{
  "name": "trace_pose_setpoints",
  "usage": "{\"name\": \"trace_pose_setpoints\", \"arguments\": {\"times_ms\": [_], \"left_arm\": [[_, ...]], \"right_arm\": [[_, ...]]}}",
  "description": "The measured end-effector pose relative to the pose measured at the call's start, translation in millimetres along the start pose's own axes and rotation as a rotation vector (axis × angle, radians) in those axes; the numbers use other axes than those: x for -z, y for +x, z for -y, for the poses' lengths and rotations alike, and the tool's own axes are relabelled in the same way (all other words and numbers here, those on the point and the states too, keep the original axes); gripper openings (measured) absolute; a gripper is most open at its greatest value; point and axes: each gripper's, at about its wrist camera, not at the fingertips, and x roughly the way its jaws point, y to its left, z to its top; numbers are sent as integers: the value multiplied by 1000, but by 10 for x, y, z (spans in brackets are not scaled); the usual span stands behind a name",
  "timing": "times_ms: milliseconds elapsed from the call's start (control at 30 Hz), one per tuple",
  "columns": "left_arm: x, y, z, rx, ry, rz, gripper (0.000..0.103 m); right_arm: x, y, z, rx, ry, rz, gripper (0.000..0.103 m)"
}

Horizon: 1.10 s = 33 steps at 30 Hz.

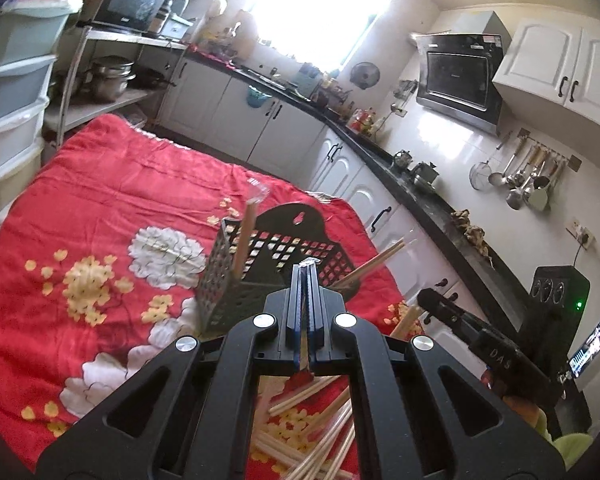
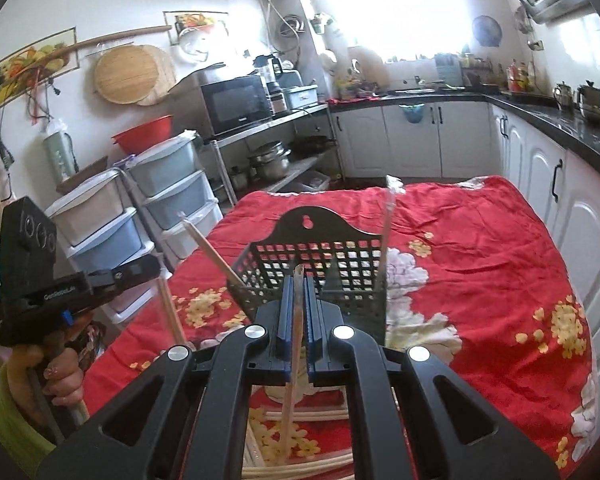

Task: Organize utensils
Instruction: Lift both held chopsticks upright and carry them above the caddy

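A black lattice utensil holder [image 1: 260, 268] stands on a red floral cloth [image 1: 112, 200]; it also shows in the right wrist view [image 2: 312, 276]. Wrapped chopsticks [image 1: 244, 236] lean inside it. My left gripper [image 1: 308, 266] is shut on a thin wrapped chopstick [image 1: 305, 372], just in front of the holder. My right gripper [image 2: 299, 276] is shut on a wooden chopstick [image 2: 294, 360], close before the holder. Loose chopsticks [image 1: 316, 432] lie on the cloth under both grippers, as the right wrist view [image 2: 300, 468] shows too.
White cabinets with a black counter [image 1: 380, 148] run along the far and right sides. Stacked plastic drawers [image 2: 168, 192] and a metal shelf with pots [image 2: 272, 160] stand to the left. The other hand-held gripper [image 2: 40, 292] shows at the left edge.
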Motion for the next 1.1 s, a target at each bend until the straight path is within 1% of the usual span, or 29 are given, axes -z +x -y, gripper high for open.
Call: {"name": "trace_pose_setpoints", "arguments": {"times_ms": [400, 633, 1100], "left_arm": [[-208, -2, 280, 32, 61, 42, 0], [-307, -6, 409, 54, 85, 66, 0], [-644, -115, 641, 81, 122, 150, 0]], "right_arm": [[-190, -105, -164, -44, -44, 49, 5], [-348, -171, -226, -51, -62, 89, 5], [-717, -327, -345, -51, -100, 188, 5]]}}
